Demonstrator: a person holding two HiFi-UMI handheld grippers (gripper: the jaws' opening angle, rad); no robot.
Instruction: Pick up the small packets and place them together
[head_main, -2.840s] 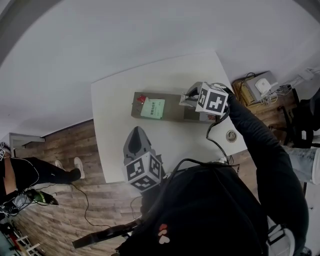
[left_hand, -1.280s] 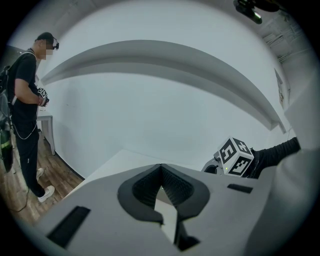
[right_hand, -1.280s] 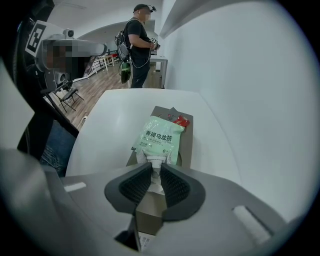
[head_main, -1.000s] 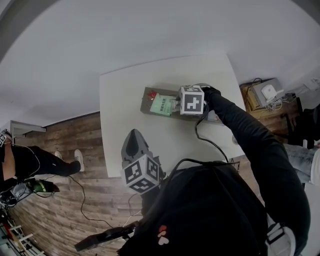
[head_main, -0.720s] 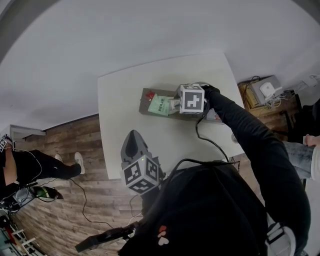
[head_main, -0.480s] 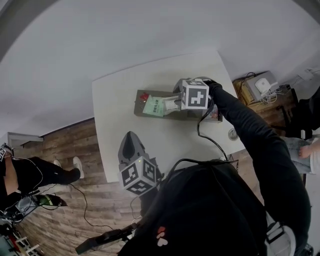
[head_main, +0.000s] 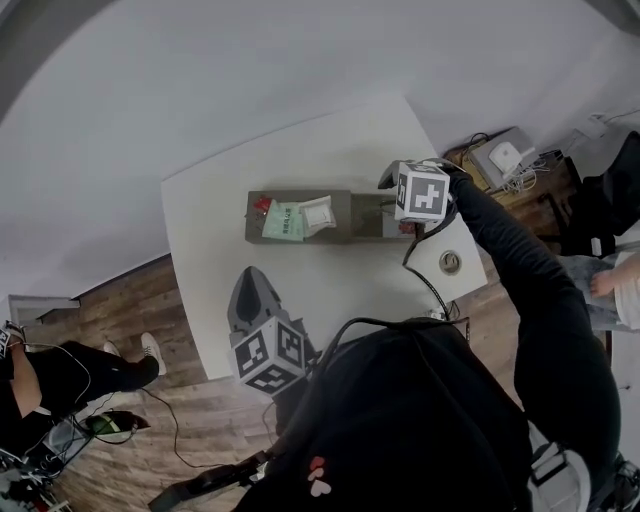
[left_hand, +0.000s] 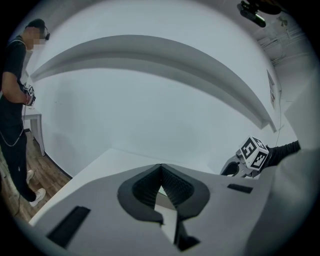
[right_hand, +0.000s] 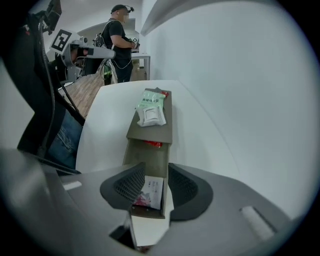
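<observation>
A long brown tray lies on the white table. On its left part a green packet and a white packet touch, with a red packet at the far left end. My right gripper hangs over the tray's right end, pointing steeply down. Its jaws have just been opening and grip nothing. Below them a white packet with pink print lies in the tray, and a red packet lies further along. My left gripper is shut and empty, near the table's front edge.
A round object sits on the table's right corner. A low stand with devices stands beyond that corner. A wall runs along the table's far side. People stand off to the sides. Wood floor lies below the front edge.
The right gripper left the white packet beside the green one and moved right to the tray's right end. The left gripper barely shifted.
</observation>
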